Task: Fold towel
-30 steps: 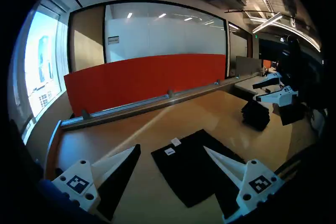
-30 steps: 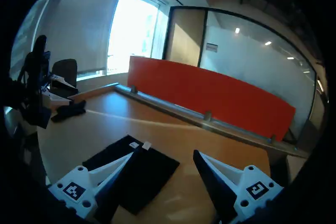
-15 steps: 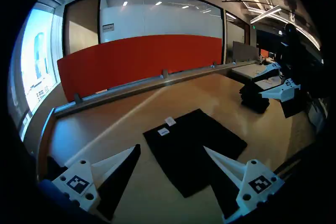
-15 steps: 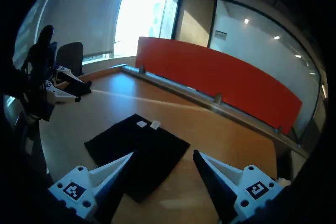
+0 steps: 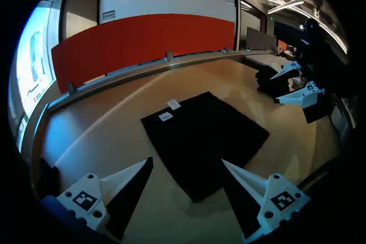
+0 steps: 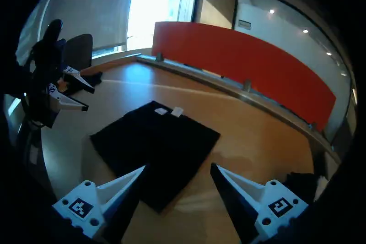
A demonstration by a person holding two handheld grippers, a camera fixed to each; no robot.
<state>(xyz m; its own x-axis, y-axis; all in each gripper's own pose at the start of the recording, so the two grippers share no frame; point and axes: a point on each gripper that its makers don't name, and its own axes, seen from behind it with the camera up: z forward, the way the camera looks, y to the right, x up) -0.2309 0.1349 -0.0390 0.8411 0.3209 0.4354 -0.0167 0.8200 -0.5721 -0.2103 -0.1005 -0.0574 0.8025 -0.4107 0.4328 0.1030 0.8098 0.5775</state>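
Towel: a black towel (image 5: 206, 136) lies spread flat on the wooden table (image 5: 91, 129). Two small white tags (image 5: 174, 104) sit on its far edge.
Left gripper: the left gripper (image 5: 186, 160) has its fingers spread wide and holds nothing. It hangs above the towel's near corner on its own side, apart from the cloth.
Right gripper: the right gripper (image 6: 177, 167) is likewise parted and empty, poised over the other near corner.
Step in hand: by my reading, the approach to the first grasp, with no fold begun yet.
Where to grip: take one near corner per gripper, both on the same edge — the one opposite the tags — so the edge lifts as a straight line.
How to pinch: come down with one finger sliding under the corner and the other on top, then close fully. Cloth this limp will probably slip from a shallow bite.
How to carry: raise both corners together and hold them apart enough to keep the edge taut. Lay them onto the tagged edge corner to corner, and let go only once the cloth rests.
Hedge: the fabric is so dark that I cannot tell whether it is one layer or already doubled — if doubled, catch every layer.
Watch for: a stack of dark cloth (image 5: 270, 81) sits on the table beside the right gripper, so keep the lifted edge clear of it.
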